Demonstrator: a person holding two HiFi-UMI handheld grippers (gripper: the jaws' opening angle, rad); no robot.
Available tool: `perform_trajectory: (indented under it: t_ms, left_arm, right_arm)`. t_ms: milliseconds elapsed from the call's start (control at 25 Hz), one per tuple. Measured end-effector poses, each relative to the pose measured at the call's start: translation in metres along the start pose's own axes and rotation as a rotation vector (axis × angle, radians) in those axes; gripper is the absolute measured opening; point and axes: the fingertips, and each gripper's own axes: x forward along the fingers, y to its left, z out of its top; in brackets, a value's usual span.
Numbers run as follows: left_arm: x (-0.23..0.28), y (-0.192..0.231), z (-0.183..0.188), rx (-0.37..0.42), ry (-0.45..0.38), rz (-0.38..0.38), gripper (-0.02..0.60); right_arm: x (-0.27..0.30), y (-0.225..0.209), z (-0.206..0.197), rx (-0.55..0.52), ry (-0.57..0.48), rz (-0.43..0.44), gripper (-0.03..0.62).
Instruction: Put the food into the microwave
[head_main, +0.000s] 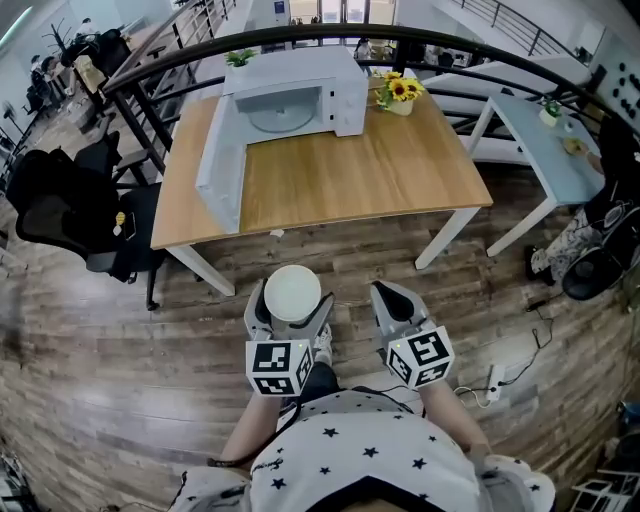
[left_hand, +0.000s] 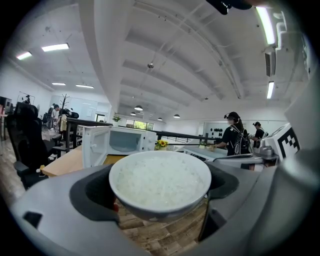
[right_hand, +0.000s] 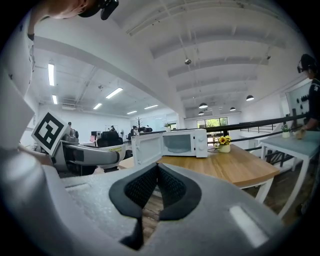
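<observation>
A white bowl of rice (head_main: 292, 292) (left_hand: 159, 182) sits between the jaws of my left gripper (head_main: 290, 300) (left_hand: 160, 192), which is shut on it and held over the wooden floor in front of the table. My right gripper (head_main: 392, 300) (right_hand: 156, 187) hangs beside it, shut with its pads together and holding nothing. The white microwave (head_main: 300, 95) (left_hand: 120, 141) (right_hand: 172, 143) stands at the back of the wooden table (head_main: 330, 175), well ahead of both grippers. Its door (head_main: 220, 165) is swung wide open to the left and the glass turntable inside is bare.
A small pot of yellow sunflowers (head_main: 398, 92) stands right of the microwave. Black office chairs (head_main: 70, 215) stand left of the table and a light side table (head_main: 545, 150) is at the right. A power strip and cable (head_main: 495, 378) lie on the floor. People stand in the distance (left_hand: 235, 140).
</observation>
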Motion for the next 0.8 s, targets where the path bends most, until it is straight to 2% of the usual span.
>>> perform_trajectory:
  t_ms: [800]
  left_arm:
    - [0.152,0.068,0.061,0.003,0.004,-0.008,0.499]
  right_arm:
    - [0.147,-0.085,0.059,-0.022,-0.005,-0.012,0.006]
